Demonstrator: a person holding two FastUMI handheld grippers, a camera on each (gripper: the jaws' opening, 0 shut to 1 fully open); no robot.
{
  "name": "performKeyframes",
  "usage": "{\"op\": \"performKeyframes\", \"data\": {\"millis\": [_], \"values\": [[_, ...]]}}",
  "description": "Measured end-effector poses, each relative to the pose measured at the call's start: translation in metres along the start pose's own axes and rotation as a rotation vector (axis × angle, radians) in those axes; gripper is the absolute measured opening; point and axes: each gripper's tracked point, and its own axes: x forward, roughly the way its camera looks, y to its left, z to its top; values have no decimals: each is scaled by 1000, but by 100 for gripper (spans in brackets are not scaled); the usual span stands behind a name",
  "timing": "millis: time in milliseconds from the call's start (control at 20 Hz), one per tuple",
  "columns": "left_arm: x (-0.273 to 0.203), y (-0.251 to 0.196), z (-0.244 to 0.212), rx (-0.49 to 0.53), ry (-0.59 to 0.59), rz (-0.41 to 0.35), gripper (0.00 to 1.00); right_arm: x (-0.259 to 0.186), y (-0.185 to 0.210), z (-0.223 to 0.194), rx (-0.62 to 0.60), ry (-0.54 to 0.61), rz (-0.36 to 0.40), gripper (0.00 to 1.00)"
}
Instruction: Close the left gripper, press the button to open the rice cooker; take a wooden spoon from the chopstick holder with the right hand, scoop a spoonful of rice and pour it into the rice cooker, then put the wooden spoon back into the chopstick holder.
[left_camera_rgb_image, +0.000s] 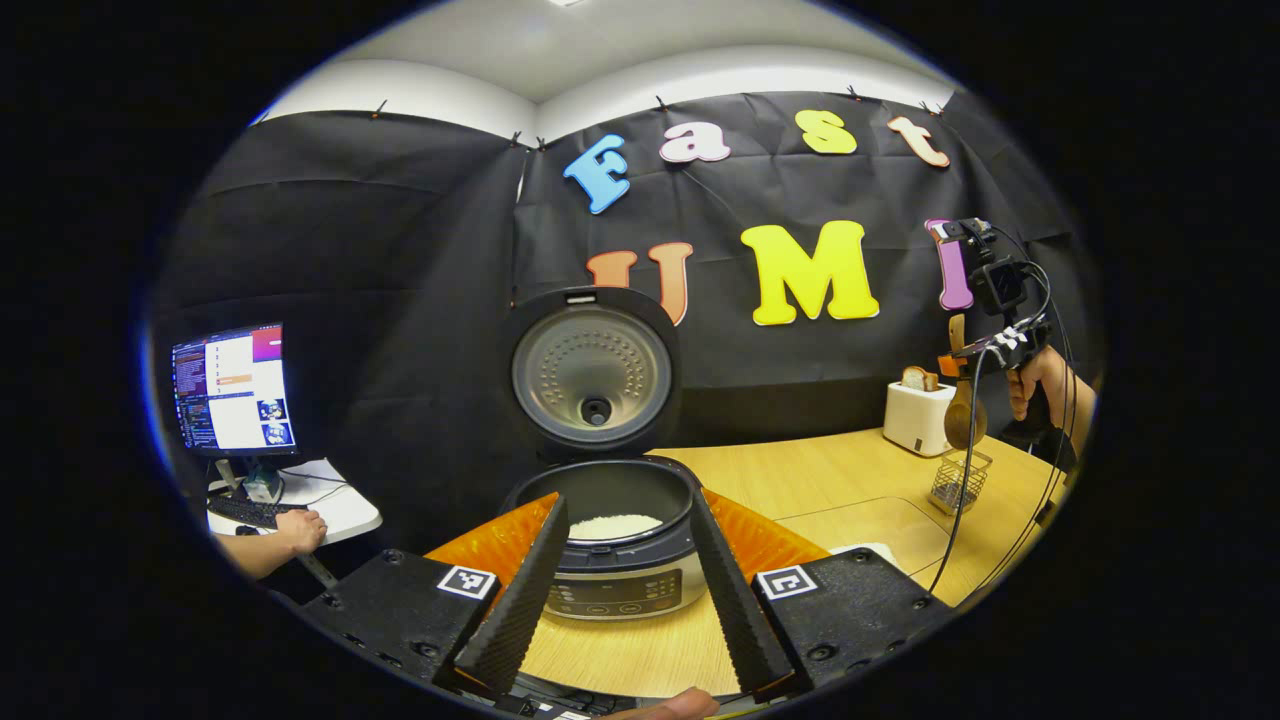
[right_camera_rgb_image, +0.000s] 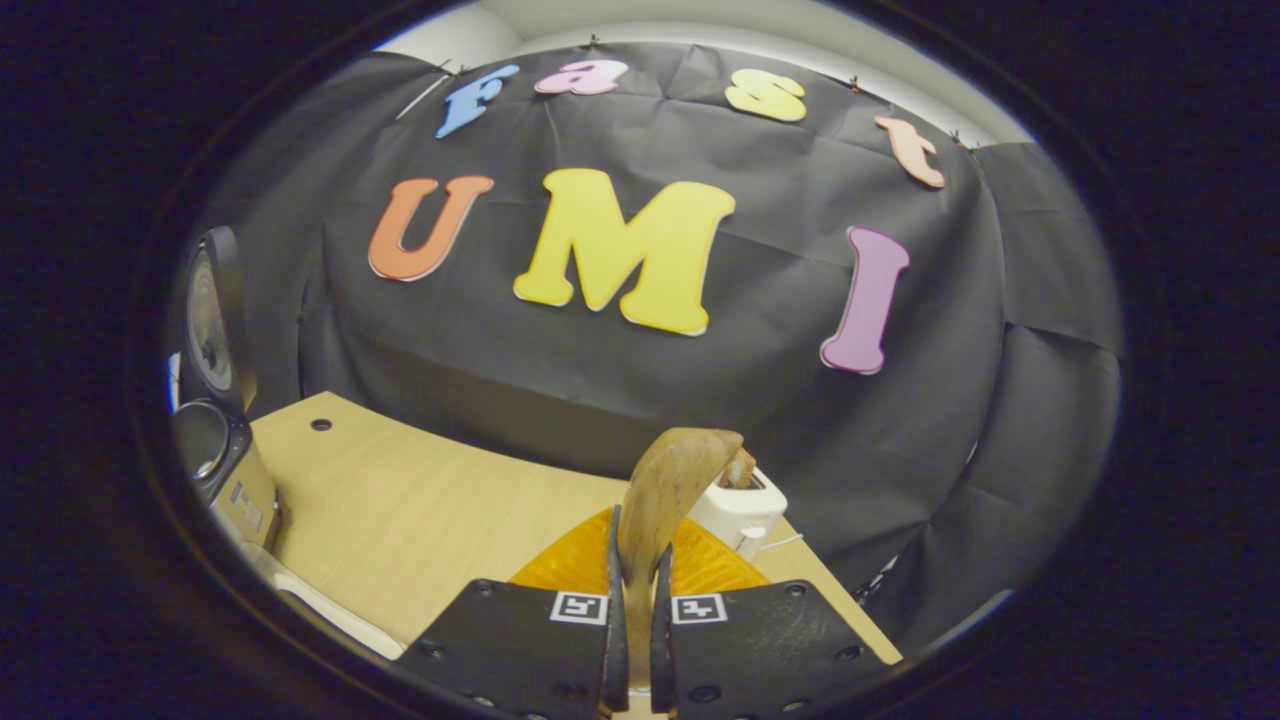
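Two grippers are in my hands. Nearest me, the left gripper (left_camera_rgb_image: 620, 590) spreads wide, holding nothing, its fingers framing the rice cooker (left_camera_rgb_image: 620, 560) at the tabletop's near edge. Its lid (left_camera_rgb_image: 592, 375) stands up, and white rice (left_camera_rgb_image: 615, 526) lies in the pot. Farther off, above the wire chopstick holder (left_camera_rgb_image: 958, 482) near the right edge, my right gripper (right_camera_rgb_image: 634, 600) pinches the wooden spoon (right_camera_rgb_image: 668, 490) by its handle, bowl up. A toaster (right_camera_rgb_image: 742, 510) sits beyond. I judge the spoon is lifted clear and scooping comes next, which calls for tilting the bowl downward.
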Motion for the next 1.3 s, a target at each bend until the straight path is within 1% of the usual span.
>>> {"op": "performKeyframes", "data": {"millis": [200,250,400,450,500,650,700,750,800,950,1000,1050,1100,1150,1200,1250,1300], "values": [[1,-9,0,25,0,-15,78,14,-18,-20,20,35,-23,8],[1,-11,-1,23,-1,-20,76,15,-21,-22,28,40,-23,8],[0,-12,2,19,-5,-23,76,15,-23,-24,44,50,-11,17],[0,-13,1,18,-7,-23,76,14,-24,-24,57,56,-10,25],[1,-14,2,18,-7,-25,76,13,-30,-25,67,55,-28,29],[1,-12,-1,16,-2,-21,76,8,-34,-21,110,53,-40,35],[2,-11,-1,16,-1,-19,76,4,-43,-15,108,26,-66,36],[2,-11,-1,15,0,-18,76,2,-50,-6,100,-10,-91,33],[2,-11,-1,14,2,-16,76,-6,-53,1,91,-42,-106,33],[3,-12,-1,9,2,-13,76,-19,-53,14,91,-81,-99,37],[3,-13,-1,9,1,-12,76,-23,-52,14,101,-82,-90,34],[2,-14,0,8,1,-12,76,-28,-53,14,109,-85,-89,40],[3,-15,0,5,0,-15,76,-32,-54,15,117,-95,-85,39],[3,-18,0,3,3,-23,76,-36,-55,15,117,-100,-93,49],[3,-20,-1,4,7,-31,76,-38,-58,13,117,-101,-94,53],[1,-22,0,3,7,-32,76,-42,-58,12,116,-100,-87,72],[-2,-21,4,-3,-1,-29,76,-45,-57,10,116,-97,-77,72]]}}
